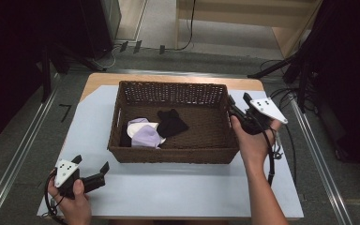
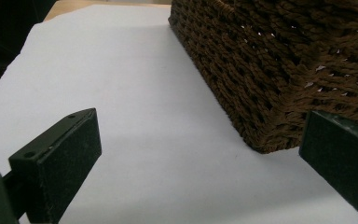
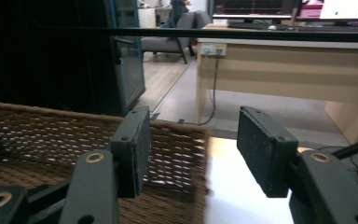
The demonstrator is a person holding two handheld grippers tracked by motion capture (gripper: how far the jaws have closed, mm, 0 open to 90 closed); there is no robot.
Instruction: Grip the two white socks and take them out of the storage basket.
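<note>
High view: brown wicker basket [image 1: 173,89] sits mid-table on a pale sheet [image 1: 168,187], w/ a small pile of clothes in its near-left part. Count as far as I can tell: 1 black piece [image 1: 171,123], 1 white piece [image 1: 138,127], 1 lilac piece [image 1: 146,138]; something dark at the pile's left edge, too small to call. All 3 lie touching or overlapping; rest of basket floor bare.

Right gripper [image 1: 239,105] is at the basket's right rim near the far corner, jaws spread apart, nothing between them. Right gripper view shows one jaw over the rim inside the basket, the other outside over the sheet, so it looks set to straddle the wall or reach in. Not touching any cloth; pile is well apart from it.

Left gripper [image 1: 91,166] rests low at the near-left of the sheet, near the basket's front-left corner [image 2: 270,140], jaws wide open & empty.

Progress, my guess: early. Nothing picked up, no cloth outside the basket, sheet around it bare. Whole job of handling the 3 pieces still ahead.
</note>
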